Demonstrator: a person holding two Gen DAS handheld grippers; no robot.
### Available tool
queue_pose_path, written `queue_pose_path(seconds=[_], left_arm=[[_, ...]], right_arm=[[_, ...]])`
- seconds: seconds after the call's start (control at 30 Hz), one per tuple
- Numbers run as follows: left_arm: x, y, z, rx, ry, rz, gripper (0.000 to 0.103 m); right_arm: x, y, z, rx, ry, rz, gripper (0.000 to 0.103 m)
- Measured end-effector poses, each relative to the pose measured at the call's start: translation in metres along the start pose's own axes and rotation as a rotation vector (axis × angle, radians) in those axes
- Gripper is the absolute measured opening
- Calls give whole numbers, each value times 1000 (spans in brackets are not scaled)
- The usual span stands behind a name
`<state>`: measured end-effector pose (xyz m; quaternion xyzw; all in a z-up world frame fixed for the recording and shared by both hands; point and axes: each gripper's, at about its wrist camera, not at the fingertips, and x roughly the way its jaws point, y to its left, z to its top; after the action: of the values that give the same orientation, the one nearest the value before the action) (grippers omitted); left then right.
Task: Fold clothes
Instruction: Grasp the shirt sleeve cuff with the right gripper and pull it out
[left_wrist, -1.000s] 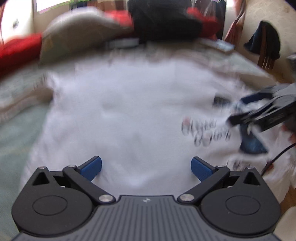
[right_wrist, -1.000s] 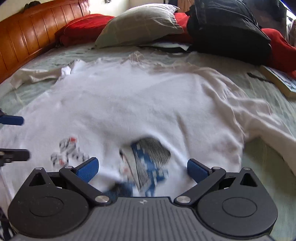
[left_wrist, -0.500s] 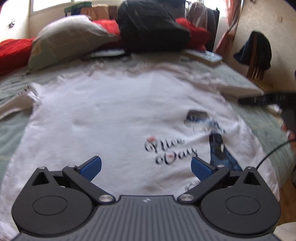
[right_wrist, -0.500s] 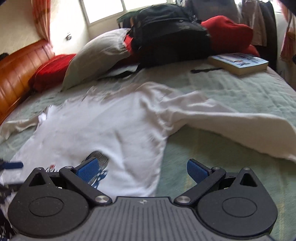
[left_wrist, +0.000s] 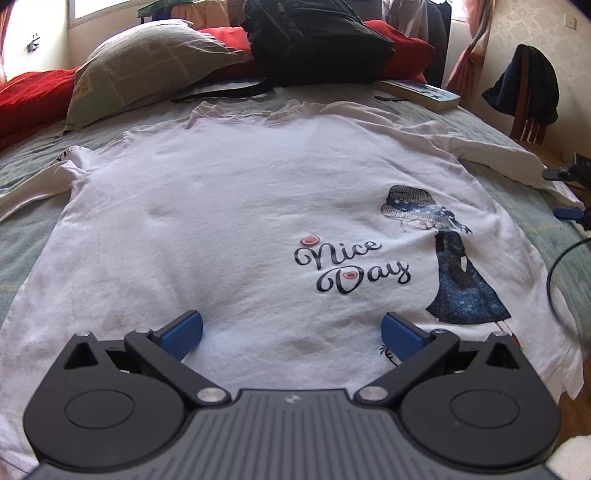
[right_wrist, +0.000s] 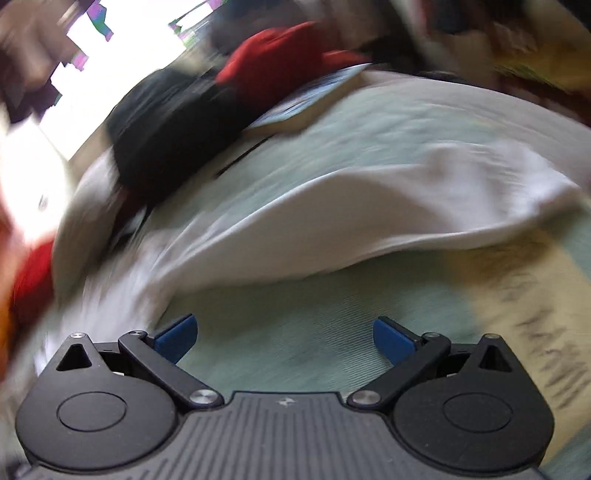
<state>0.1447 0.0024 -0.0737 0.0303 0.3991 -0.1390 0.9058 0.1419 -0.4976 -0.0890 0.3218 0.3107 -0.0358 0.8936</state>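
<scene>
The right tool (right_wrist: 284, 338), jaws apart and just narrowing around nothing, is swinging off the shirt (left_wrist: 229, 236) toward its sleeve (right_wrist: 406, 206); the left tool (left_wrist: 291, 332) is hovering apart.

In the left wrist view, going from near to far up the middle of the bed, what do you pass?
left gripper → white T-shirt → black backpack

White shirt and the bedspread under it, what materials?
White shirt: looks like soft cotton knit, matte; it creases finely and lies limp, with a printed graphic. Bedspread: pale green woven fabric, probably cotton; a fine ribbed weave shows near the right claw.
</scene>
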Motion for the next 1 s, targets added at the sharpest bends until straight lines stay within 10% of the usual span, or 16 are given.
queue_pose_path(seconds=[0.3, 0.47, 1.0], left_arm=[[0, 2, 0, -12, 0, -6, 102], [0, 2, 1, -12, 3, -4, 102], [-8, 3, 11, -61, 2, 2, 102]], right_arm=[[-7, -82, 28, 336, -179, 10, 72], [-2, -74, 40, 265, -171, -149, 13], [-52, -46, 50, 163, -169, -377, 28]])
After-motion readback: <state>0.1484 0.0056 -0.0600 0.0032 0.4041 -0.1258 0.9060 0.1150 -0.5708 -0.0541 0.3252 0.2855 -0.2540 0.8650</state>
